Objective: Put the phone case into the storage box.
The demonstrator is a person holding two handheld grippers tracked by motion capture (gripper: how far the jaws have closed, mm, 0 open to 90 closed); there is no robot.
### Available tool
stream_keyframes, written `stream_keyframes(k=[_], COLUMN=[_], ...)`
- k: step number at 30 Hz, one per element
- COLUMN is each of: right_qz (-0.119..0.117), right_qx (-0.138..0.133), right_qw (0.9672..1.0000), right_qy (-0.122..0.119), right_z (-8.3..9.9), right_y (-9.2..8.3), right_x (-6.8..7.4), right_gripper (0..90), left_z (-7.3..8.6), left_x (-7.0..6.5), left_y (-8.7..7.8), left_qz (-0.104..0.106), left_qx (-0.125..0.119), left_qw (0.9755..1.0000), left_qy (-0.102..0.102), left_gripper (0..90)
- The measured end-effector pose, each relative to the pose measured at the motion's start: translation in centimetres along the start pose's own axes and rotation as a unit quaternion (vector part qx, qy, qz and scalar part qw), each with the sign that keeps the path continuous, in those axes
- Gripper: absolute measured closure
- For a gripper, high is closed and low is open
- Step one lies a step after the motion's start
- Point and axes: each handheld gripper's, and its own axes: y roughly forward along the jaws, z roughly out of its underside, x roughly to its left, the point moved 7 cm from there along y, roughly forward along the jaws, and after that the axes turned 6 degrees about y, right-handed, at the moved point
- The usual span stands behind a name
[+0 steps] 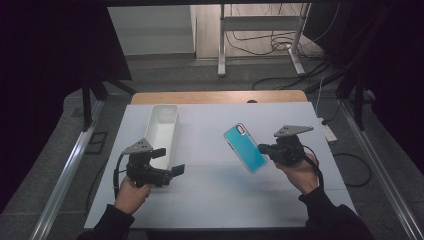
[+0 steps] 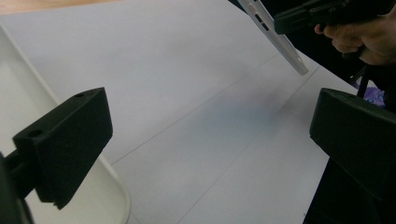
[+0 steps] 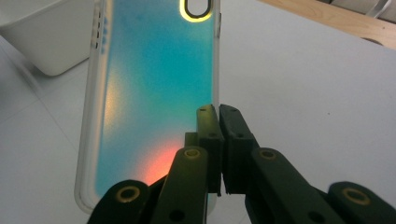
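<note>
High view: a white worktop (image 1: 220, 200) spans the scene, with a long white plastic bin (image 1: 161, 132) lying empty toward its left side and a person's two hands coming in from below, each holding a gripper. To the right of the bin, well apart from it, the right gripper (image 1: 263, 148) holds a teal phone case (image 1: 244, 148) lifted off the worktop and tilted, its camera cut-out at the far end. The right gripper view shows the jaws pressed nearly together on the case's long edge, close to its lower end, the translucent rim caught between them. The left gripper (image 1: 170, 161) hovers just beside the near end of the bin; the left gripper view shows its jaws spread wide with nothing between them, the bin's rounded corner below one of them.

By the look of it, the pick-up is done: the case is off the surface and firmly pinched. What appears left is the carry across to the bin and the release inside it, or perhaps a handover to the waiting left gripper.
</note>
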Motion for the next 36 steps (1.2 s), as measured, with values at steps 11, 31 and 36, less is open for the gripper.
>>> stream_keyframes(k=[11,31,36], right_qz=[-0.002,-0.008,-0.013], right_qx=[-0.017,-0.035,-0.038], right_qw=[0.9998,0.9990,0.9986], right_qy=[-0.008,-0.027,-0.034], right_z=[-0.7,-1.6,-1.8], right_y=[-0.1,0.3,0.5], right_x=[0.6,2.0,2.7], right_gripper=[88.1,88.1,88.1], left_z=[-1.7,-3.4,-3.8], left_x=[-0.4,-1.2,-1.5], left_y=[2.4,5.5,6.4], left_qz=[0.023,0.070,0.084], left_qx=[0.002,0.011,0.013], left_qw=[0.9997,0.9975,0.9964], left_qy=[0.006,0.005,0.002], left_gripper=[0.0,0.0,0.0])
